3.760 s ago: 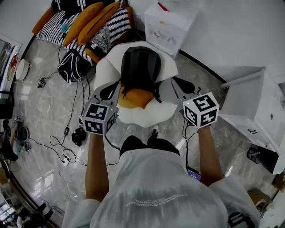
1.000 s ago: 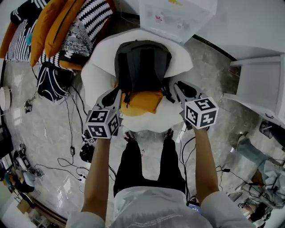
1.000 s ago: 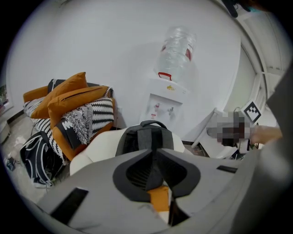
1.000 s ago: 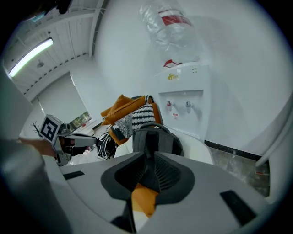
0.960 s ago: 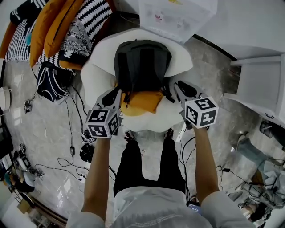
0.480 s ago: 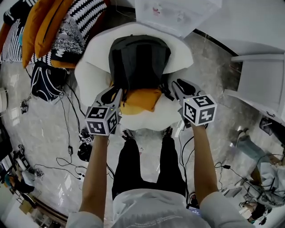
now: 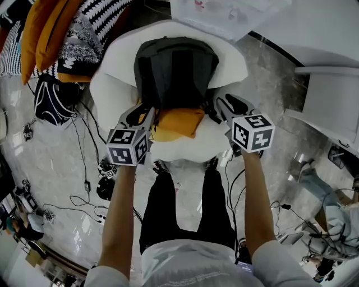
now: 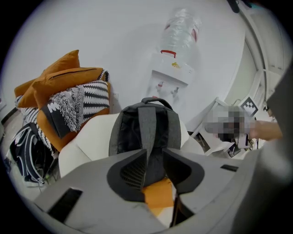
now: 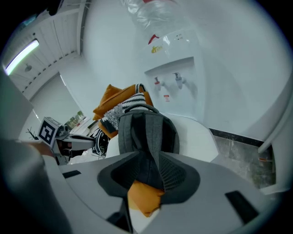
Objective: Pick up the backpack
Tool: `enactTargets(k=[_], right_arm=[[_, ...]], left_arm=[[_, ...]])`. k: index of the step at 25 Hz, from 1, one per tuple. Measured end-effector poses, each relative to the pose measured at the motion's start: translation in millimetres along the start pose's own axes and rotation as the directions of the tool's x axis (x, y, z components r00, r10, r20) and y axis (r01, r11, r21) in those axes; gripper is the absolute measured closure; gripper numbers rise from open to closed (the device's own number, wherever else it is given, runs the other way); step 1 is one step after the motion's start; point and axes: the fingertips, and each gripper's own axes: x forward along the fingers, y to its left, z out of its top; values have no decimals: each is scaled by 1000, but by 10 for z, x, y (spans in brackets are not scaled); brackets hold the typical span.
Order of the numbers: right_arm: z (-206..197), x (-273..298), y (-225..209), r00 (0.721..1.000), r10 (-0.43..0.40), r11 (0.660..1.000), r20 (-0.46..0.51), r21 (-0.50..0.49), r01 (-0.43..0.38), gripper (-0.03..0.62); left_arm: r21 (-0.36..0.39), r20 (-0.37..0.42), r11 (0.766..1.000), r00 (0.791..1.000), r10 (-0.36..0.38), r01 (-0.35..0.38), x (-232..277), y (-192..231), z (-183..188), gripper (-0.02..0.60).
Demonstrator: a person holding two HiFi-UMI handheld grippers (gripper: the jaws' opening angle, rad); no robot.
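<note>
A dark grey backpack (image 7: 175, 70) stands upright against the back of a white chair (image 7: 112, 89), straps facing me, with an orange cushion (image 7: 178, 120) under its lower end. My left gripper (image 7: 143, 112) is at the pack's lower left corner and my right gripper (image 7: 227, 103) at its lower right. Both sets of jaws are opening. In the left gripper view the left gripper (image 8: 154, 153) frames a grey shoulder strap (image 8: 147, 132) in its gap. The right gripper (image 9: 149, 154) likewise lines up with the backpack (image 9: 146, 130). The pads press on nothing.
A white water dispenser (image 7: 224, 14) stands behind the chair. Orange and striped cushions (image 7: 56, 33) pile at the upper left, with a black-and-white bag (image 7: 53, 98) on the floor below them. Cables (image 7: 84, 185) trail on the left, and a white cabinet (image 7: 331, 106) stands at right.
Both grippers have sunk toward the backpack's lower corners and their jaws stand wider apart. The backpack has not moved on the chair.
</note>
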Motion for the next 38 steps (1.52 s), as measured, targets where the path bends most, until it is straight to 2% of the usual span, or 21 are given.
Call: enactTargets(k=[11,13,21,27,31,38], right_arm=[[-209,409,-72,999,26,1000,-37,-6,-26,485],[-281,496,-78,998,35,999,-55,-9,-36,464],[-447,722,-150,996,52,999,-73,-10,-52,451],[-567,917,-206,995,53,998,-87,-14,-55,440],[-647,1036,-234,993,58,998,-98,-22,-60,433],[-732,1294,-228,992,70,997,-101,-31,-73,398]], left_arm=[[-3,-36,1000,999,1,-1,364,117,-267,437],[-12,-49,1000,999,-5,4,438,125,-337,433],[-12,-68,1000,997,-22,21,700,156,-472,408],[0,-87,1000,996,-25,25,859,230,-607,394],[39,-98,999,995,-20,24,965,278,-695,365],[28,-75,999,997,-33,35,1138,342,-720,356]])
